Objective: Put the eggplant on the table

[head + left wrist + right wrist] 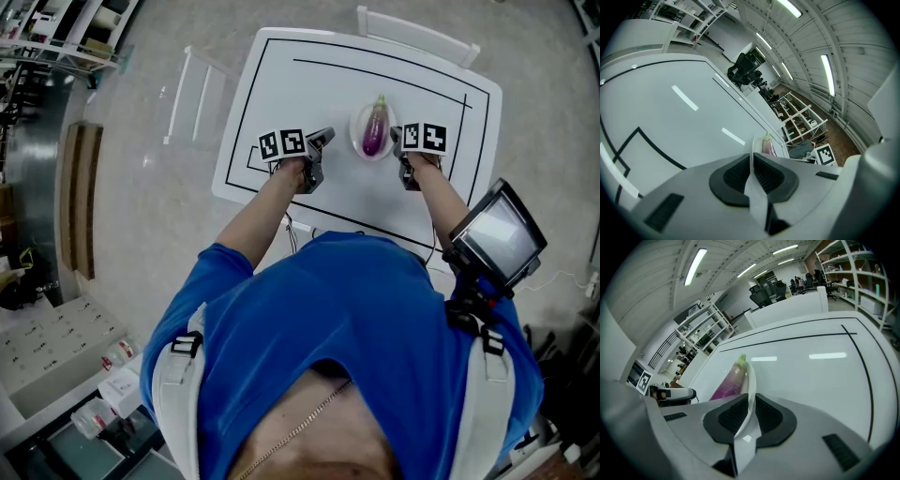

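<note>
The eggplant [375, 129] is lying on a white plate [359, 146] in the middle of the tabletop [309, 89]. The left tongs [752, 161] are hovering just left of the plate and the right tongs [751, 404] at its right rim. Both are pinching down to a thin slit and gripping nothing.

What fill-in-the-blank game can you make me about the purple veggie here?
The eggplant lies on a small white ___.
That dish stands on a white ___.
The eggplant is purple with a ___ stem end.
Missing words: plate, table, green.
</note>
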`<state>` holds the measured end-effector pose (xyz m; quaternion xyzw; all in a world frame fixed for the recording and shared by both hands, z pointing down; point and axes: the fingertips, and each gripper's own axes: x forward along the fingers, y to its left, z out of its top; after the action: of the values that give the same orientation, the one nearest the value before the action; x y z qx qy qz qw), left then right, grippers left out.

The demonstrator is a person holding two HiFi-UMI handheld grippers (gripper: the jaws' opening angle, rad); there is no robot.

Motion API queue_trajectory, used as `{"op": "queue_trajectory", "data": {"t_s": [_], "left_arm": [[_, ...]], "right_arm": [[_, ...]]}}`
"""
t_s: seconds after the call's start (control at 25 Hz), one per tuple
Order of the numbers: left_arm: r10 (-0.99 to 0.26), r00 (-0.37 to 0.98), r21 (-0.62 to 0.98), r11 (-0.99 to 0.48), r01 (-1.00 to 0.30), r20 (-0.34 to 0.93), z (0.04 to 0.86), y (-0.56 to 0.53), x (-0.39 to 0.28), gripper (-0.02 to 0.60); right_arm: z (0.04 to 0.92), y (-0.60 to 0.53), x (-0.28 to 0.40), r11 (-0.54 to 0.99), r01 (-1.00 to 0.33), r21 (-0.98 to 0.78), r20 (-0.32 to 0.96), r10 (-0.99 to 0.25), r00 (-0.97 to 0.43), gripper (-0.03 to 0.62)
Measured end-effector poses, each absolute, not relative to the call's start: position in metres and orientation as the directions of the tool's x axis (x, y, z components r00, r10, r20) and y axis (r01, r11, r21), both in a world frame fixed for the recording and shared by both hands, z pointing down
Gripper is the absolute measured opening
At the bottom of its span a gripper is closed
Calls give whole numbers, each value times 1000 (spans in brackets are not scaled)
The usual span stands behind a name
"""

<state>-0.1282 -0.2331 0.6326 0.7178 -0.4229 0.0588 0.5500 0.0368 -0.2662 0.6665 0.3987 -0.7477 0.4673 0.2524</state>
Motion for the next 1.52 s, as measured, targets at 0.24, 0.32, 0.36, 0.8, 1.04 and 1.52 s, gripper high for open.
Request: {"op": "queue_trajectory", "data": {"t_s": [0.24, 0.32, 0.36, 0.8, 1.04, 1.52], "left_arm": [[-555, 632, 746, -31, -665, 541, 629, -230, -131, 29], [-559, 630, 747, -27, -664, 539, 628, -229, -132, 29], [-561, 628, 747, -25, -664, 539, 628, -228, -134, 29], [-582, 610, 748, -3, -663, 538, 620, -218, -143, 29], [-595, 598, 749, 11, -662, 537, 614, -213, -150, 28], [-617, 577, 746, 25, -666, 536, 604, -201, -151, 29]], "right_arm": [[664, -276, 38, 303, -842, -446, 767, -355, -534, 34], [663, -279, 38, 328, -843, -426, 774, -351, -527, 34], [662, -281, 38, 339, -844, -416, 777, -350, -524, 34], [657, -297, 39, 462, -831, -310, 807, -334, -487, 34], [652, -309, 34, 506, -814, -285, 805, -334, -490, 34], [648, -327, 28, 589, -776, -227, 805, -335, -490, 34]]}}
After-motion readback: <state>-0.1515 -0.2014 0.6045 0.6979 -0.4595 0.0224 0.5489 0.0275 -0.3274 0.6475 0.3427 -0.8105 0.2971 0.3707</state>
